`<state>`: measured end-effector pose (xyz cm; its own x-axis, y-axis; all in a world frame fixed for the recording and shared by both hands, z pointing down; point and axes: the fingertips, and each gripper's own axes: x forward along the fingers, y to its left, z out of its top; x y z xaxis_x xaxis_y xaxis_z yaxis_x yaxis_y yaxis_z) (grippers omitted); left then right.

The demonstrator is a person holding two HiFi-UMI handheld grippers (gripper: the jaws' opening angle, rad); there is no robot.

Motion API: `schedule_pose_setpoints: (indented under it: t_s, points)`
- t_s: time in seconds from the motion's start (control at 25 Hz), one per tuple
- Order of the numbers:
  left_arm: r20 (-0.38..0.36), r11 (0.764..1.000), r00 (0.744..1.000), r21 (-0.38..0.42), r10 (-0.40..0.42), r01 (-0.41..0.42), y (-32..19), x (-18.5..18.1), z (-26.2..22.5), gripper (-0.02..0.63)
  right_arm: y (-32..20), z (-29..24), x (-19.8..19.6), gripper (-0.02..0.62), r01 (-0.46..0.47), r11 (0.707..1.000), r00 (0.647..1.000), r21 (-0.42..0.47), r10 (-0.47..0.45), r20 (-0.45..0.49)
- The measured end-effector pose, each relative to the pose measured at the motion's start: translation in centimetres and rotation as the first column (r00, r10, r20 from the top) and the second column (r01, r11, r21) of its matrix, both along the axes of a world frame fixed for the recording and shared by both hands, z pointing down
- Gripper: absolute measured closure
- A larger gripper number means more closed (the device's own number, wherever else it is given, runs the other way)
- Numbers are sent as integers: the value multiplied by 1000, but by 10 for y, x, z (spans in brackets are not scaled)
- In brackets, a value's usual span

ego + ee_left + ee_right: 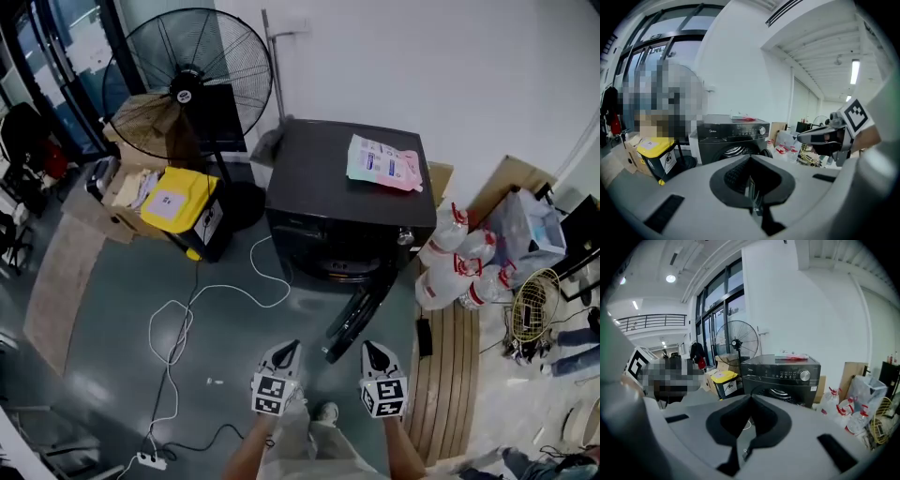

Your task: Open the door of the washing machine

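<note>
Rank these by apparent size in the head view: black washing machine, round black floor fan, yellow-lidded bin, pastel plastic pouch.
1. black washing machine
2. round black floor fan
3. yellow-lidded bin
4. pastel plastic pouch, only slightly smaller

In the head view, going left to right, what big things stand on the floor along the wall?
yellow-lidded bin → washing machine → water bottles → wire cage

Both hand-held grippers [291, 350] [370, 350] closed (empty).
</note>
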<state>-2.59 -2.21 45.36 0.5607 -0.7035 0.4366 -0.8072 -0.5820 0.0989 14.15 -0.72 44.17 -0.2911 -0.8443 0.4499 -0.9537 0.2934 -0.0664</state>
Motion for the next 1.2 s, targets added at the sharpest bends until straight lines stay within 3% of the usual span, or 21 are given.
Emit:
schedule_pose_setpoints:
  t_s: [0.6,1.2]
  points:
    - [-12,997,1000,81,0,1,1,-6,-95,600,15,-93,12,597,-34,993,999,111,36,-20]
    - [0,991,1000,132,-21,21,26,-15,-122,599,45,-122,24,597,-44,983,998,176,50,-33]
